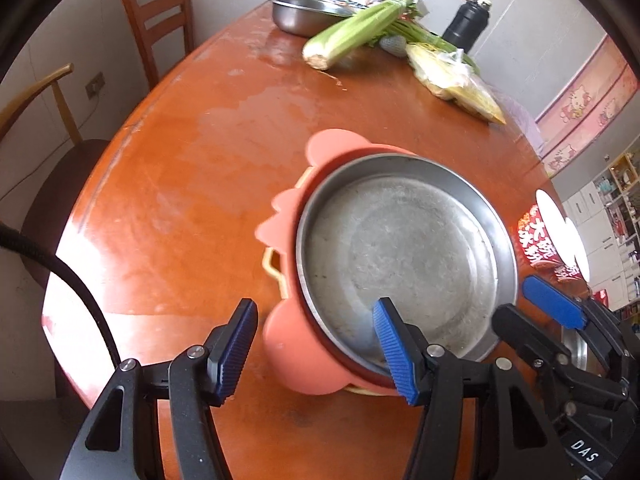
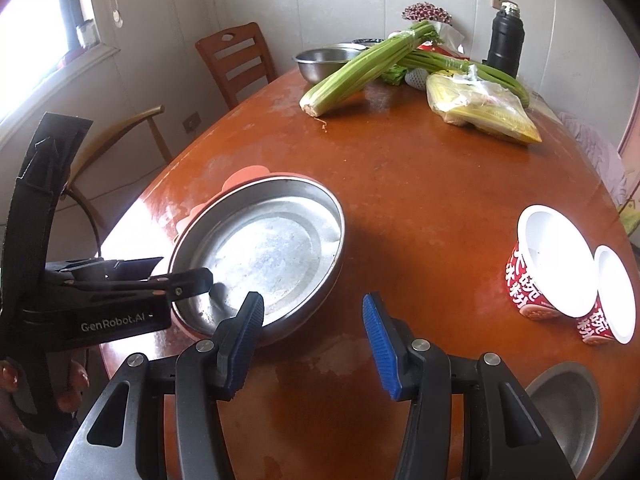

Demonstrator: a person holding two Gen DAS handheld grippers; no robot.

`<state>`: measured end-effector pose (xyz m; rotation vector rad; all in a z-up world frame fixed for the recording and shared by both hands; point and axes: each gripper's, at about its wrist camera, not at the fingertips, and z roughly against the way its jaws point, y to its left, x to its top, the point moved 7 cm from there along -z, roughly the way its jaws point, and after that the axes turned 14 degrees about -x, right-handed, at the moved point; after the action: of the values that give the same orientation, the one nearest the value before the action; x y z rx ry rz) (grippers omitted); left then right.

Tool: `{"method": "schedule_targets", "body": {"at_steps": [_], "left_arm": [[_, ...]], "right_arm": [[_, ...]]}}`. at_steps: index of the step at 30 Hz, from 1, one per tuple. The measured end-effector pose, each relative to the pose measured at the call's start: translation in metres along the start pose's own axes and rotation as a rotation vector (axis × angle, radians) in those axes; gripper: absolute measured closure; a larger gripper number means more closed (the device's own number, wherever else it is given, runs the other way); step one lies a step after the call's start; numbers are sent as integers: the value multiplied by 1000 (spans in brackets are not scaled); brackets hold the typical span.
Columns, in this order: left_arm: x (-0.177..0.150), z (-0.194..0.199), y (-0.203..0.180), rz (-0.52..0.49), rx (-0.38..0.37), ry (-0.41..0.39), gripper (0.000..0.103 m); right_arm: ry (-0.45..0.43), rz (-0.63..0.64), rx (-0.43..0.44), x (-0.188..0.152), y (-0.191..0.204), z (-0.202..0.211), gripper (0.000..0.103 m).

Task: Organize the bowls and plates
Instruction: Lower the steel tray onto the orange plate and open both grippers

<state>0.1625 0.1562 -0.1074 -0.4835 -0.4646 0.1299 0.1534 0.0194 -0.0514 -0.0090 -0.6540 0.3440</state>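
Observation:
A shallow steel pan (image 1: 400, 256) lies on a pink plate with rounded ears (image 1: 296, 216), and a yellow handled dish (image 1: 272, 268) peeks out beneath them. My left gripper (image 1: 314, 350) is open and straddles the stack's near rim, one pad inside the pan and the other outside, neither pressing. In the right wrist view the left gripper (image 2: 180, 270) reaches over the steel pan (image 2: 264, 256) from the left. My right gripper (image 2: 314, 344) is open over bare table (image 2: 420, 208), its left pad beside the pan's near rim. The right gripper (image 1: 536, 316) also shows at the pan's right.
Two red paper bowls (image 2: 520, 280) (image 2: 592, 324) lie on their sides at the right, with a steel bowl (image 2: 568, 400) at the near right edge. At the far end lie a steel basin (image 2: 324, 60), celery (image 2: 360, 68), a yellow bag (image 2: 480, 108) and a black flask (image 2: 506, 40). Chairs (image 2: 236, 60) stand to the left.

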Motion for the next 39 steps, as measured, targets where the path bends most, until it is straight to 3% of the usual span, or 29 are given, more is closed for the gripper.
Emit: {"method": "schedule_targets", "body": {"at_steps": [25,39], "left_arm": [[39,-46,-46,-56,-33,39,43],[46,-34,-25,-9,3,0,42]], "right_arm": [[37,-49,-54,11,-41,-34,50],[29,-73,-59,14,-49,-34,50]]}}
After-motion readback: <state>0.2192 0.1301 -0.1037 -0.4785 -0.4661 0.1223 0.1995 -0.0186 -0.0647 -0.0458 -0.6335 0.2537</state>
